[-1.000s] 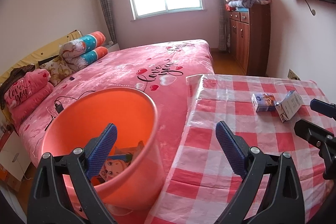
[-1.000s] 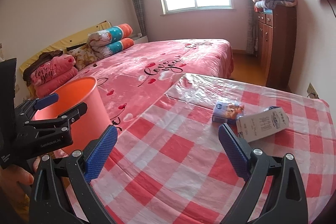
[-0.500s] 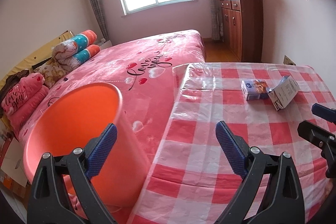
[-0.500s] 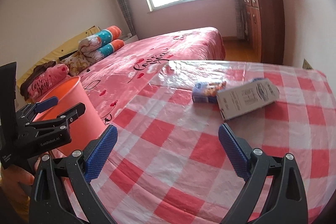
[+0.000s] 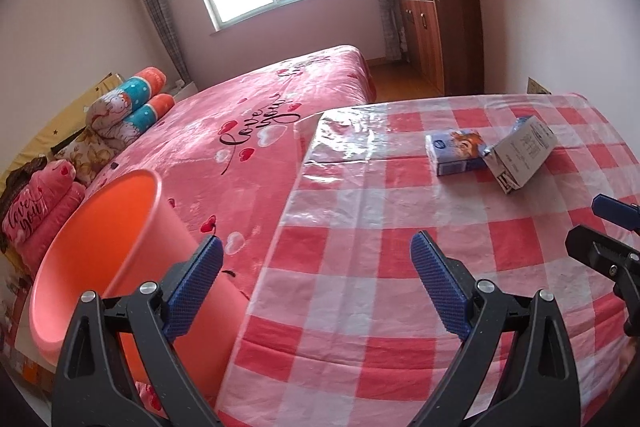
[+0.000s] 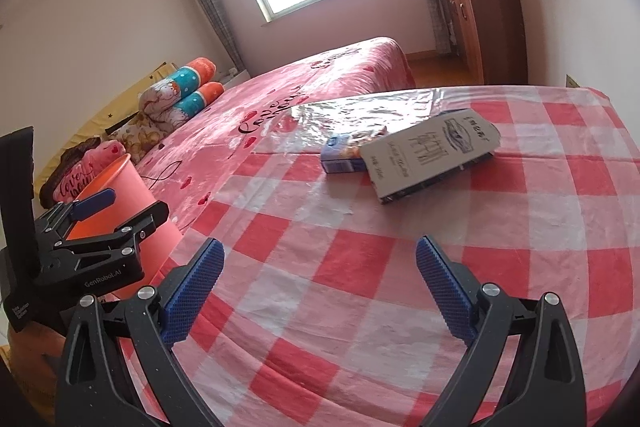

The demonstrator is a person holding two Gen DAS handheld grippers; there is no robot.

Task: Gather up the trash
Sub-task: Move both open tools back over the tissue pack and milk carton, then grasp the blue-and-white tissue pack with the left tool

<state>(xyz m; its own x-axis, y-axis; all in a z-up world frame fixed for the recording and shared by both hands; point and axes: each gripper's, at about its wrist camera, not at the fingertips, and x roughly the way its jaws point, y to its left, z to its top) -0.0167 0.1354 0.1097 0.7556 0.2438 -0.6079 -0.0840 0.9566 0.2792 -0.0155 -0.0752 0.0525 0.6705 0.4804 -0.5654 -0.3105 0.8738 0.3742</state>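
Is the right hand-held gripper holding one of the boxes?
No, the right hand-held gripper is open and empty; both boxes lie on the table.

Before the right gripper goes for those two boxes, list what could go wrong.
1. The grey carton leans on the small blue box, so pulling one will likely shift the other.
2. The glossy plastic over the checked tablecloth looks slick; a box may slide away from the open right gripper.
3. The orange bin sits below the table edge, beside the open left gripper; a drop from the table could miss it.
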